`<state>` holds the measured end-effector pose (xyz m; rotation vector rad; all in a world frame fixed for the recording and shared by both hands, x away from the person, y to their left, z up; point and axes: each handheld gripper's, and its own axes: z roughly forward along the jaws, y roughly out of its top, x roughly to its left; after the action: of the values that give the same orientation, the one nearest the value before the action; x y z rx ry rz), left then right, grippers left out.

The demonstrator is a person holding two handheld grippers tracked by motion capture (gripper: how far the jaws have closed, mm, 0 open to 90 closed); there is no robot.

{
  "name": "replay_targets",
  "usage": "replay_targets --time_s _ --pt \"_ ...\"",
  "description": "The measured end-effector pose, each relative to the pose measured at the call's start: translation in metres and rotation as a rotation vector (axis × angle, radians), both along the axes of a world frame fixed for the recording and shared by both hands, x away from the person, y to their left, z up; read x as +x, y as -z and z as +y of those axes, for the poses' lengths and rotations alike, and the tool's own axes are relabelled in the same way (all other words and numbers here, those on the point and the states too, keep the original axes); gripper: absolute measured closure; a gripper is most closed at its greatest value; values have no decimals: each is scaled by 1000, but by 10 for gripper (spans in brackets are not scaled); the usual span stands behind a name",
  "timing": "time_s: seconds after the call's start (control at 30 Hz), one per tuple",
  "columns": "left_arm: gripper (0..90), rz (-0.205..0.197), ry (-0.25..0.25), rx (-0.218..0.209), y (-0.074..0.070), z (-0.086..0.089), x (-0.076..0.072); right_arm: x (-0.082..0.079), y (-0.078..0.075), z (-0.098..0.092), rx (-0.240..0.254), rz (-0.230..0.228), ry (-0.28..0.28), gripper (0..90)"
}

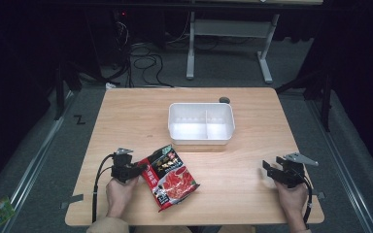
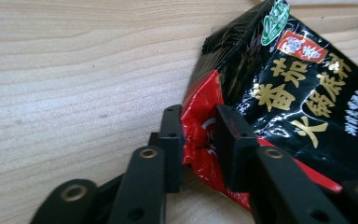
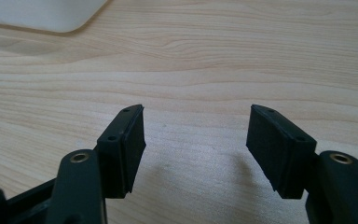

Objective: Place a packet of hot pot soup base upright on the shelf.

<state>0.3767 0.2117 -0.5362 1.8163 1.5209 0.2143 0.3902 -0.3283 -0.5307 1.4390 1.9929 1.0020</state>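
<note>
A black and red snack packet [image 1: 170, 177] with gold lettering lies flat on the wooden table [image 1: 243, 160], near its front edge and left of centre. My left gripper [image 1: 143, 170] sits at the packet's left edge. In the left gripper view the packet [image 2: 298, 88] has its red edge crumpled between the two black pads, and my left gripper [image 2: 198, 135] is shut on it. My right gripper [image 1: 272, 170] rests at the front right of the table, apart from the packet. Seen from its own camera, my right gripper [image 3: 196, 140] stands open with only bare wood between the jaws.
A white two-compartment tray [image 1: 201, 141] stands at the middle back of the table, and its corner [image 3: 42, 14] shows in the right gripper view. A small dark round fitting [image 1: 224, 100] sits by the table's far edge. A desk frame and cables are on the floor beyond.
</note>
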Motion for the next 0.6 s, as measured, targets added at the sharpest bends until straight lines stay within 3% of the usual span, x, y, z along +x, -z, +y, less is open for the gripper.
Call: replay_targets --time_s 0.1,0.27,0.33,0.4,0.6 --pt "803 14 -4 -61 1 4 0 0 0 1 -11 4 -5 387" --pt "843 17 -8 -94 1 7 0 0 0 4 -27 16 -6 385" --pt "847 15 -7 -97 0 7 -1 0 1 3 -25 17 -6 383" --pt "850 -13 -13 -82 -2 5 -4 0 0 3 -19 12 -4 383" --pt "859 -26 -1 -84 -6 5 -5 0 0 2 -9 13 2 379"
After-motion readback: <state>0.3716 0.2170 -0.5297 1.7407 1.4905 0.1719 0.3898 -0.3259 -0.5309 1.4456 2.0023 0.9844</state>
